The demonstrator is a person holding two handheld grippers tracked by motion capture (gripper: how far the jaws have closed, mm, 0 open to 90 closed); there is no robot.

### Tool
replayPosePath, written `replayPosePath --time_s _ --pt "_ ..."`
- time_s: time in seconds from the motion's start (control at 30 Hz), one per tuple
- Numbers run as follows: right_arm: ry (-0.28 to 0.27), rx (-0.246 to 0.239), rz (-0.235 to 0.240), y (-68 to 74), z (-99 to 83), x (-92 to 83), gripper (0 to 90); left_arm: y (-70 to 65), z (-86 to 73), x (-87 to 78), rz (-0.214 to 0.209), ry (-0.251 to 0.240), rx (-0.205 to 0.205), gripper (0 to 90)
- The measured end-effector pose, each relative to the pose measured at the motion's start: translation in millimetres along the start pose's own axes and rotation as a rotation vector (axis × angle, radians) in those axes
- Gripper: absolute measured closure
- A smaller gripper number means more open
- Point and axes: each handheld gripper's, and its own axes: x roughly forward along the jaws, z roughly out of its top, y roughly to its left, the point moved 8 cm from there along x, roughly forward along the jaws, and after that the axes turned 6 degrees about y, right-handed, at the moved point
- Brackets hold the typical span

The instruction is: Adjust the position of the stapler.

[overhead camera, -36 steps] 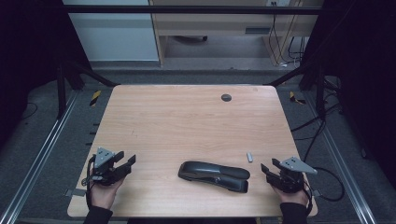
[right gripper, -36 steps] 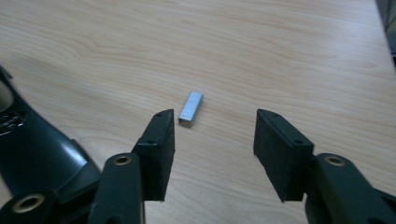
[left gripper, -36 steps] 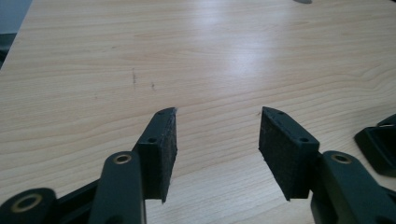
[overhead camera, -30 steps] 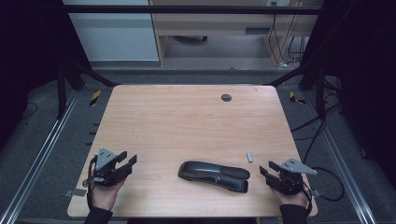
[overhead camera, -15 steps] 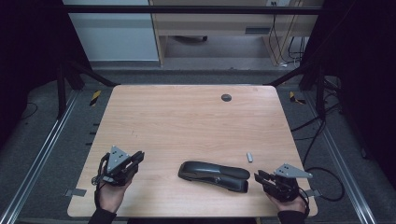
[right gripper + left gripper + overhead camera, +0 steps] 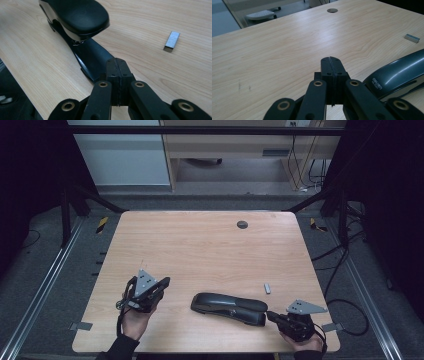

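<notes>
Now I hold both claws low near the bottom of the high view, and both have their jaws pressed together with nothing between them. My left gripper [image 6: 161, 284] is at the lower left, my right gripper [image 6: 272, 315] at the lower right.

Between them lies the black stapler [image 6: 229, 307], in the lower middle of the frame on the wooden table [image 6: 200, 245]. Its long axis runs almost left to right, a little tilted, so that the right end sits lower in the frame. This right end is just beside the tip of my right claw. In the right gripper view the flat base of the stapler [image 6: 90, 57] reaches down to my closed jaws, and I cannot tell if it touches them or not. The left end is apart from my left claw, with bare wood between.

So I judge the right hand is the nearer one, and it meets the stapler end-on along its length. To grip, the jaws must first open.

A small metal block of staples [image 6: 267, 288] lies apart, above the right end of the stapler.
</notes>
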Motion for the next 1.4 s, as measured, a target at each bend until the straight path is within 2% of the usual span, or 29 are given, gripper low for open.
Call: replayPosePath --time_s 0.27,0.33,0.47,0.63,0.77,1.07,1.17,1.4 --pt "0.015 -0.035 0.024 9.8 -0.7 7.0 90.0 -20.3 8.1 22.8 -0.021 0.045 0.059 89.4" --pt "0.027 -0.043 0.031 13.2 -1.3 9.4 90.0 -26.1 9.6 28.9 -0.037 0.049 0.055 89.4" --pt "0.047 -0.058 0.047 19.8 -1.8 14.7 90.0 -40.9 10.0 46.4 -0.061 0.085 0.074 89.4" --pt "0.050 -0.065 0.058 22.8 -1.8 17.1 90.0 -52.2 8.0 61.1 -0.088 0.121 0.079 89.5" --pt "0.067 -0.071 0.073 26.1 -3.4 20.2 90.0 -60.1 4.8 73.4 -0.102 0.153 0.103 89.5" --pt "0.115 -0.089 0.091 31.2 -8.0 28.3 90.0 -64.8 0.9 81.2 -0.132 0.172 0.096 89.5" --pt "0.141 -0.097 0.085 32.0 -10.0 31.4 90.0 -66.6 -0.4 82.2 -0.142 0.176 0.099 89.5" --pt "0.159 -0.086 0.071 28.9 -11.6 34.0 90.0 -67.1 -3.1 80.3 -0.149 0.181 0.108 89.5"
